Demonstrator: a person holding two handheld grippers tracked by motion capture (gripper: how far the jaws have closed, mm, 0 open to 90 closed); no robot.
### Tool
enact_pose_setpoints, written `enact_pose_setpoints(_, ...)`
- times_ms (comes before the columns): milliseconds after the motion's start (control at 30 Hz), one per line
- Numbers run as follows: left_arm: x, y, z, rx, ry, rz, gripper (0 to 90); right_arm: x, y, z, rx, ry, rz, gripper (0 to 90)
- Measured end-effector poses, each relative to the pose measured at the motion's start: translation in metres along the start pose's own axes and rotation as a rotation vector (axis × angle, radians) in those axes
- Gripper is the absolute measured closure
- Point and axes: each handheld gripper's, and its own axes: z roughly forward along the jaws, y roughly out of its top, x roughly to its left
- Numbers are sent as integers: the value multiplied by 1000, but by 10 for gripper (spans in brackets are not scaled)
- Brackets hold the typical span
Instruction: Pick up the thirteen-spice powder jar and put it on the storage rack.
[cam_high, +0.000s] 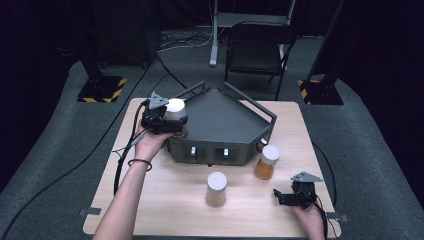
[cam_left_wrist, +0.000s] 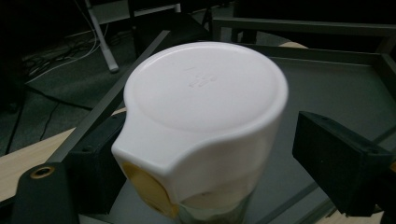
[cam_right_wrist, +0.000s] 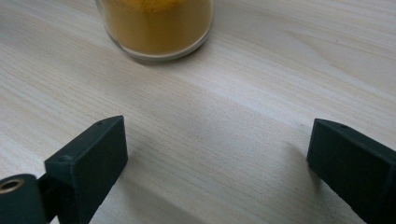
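the white lid (cam_left_wrist: 205, 93) of a spice jar (cam_high: 176, 116) sits closest to the lens in the left gripper view, with the left gripper (cam_high: 161, 120) standing around it. its jaws are apart: the right-hand one in that view stands clear of the jar's side, and the other is just beside it, so the jar looks let go rather than clamped. from the high view the jar stands at the left corner of the dark railed tray (cam_high: 220, 117), and the step in hand reads as the release after setting the jar on the tray.

the right gripper (cam_high: 292, 196) rests low over the wooden surface (cam_high: 175, 200) near the front right, jaws wide apart with nothing between them, facing a jar of orange powder (cam_right_wrist: 156, 25) a little ahead. two such jars remain on the surface: one (cam_high: 216, 189) near the middle and one (cam_high: 267, 161) just beside the tray's right front.

next, i judge the left gripper should back off straight without nudging the lid, then a jar on the surface gets picked up.
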Motion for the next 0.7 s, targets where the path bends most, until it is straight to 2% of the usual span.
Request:
enact_pose_setpoints(167,3,-12,-11,-15,-16,1,125,0,0,0,0,0,0,43)
enact_pose_setpoints(400,7,-37,-25,-40,-18,-17,108,0,0,0,0,0,0,42)
enact_pose_setpoints(700,5,-62,-42,-50,-9,-7,84,0,0,0,0,0,0,43)
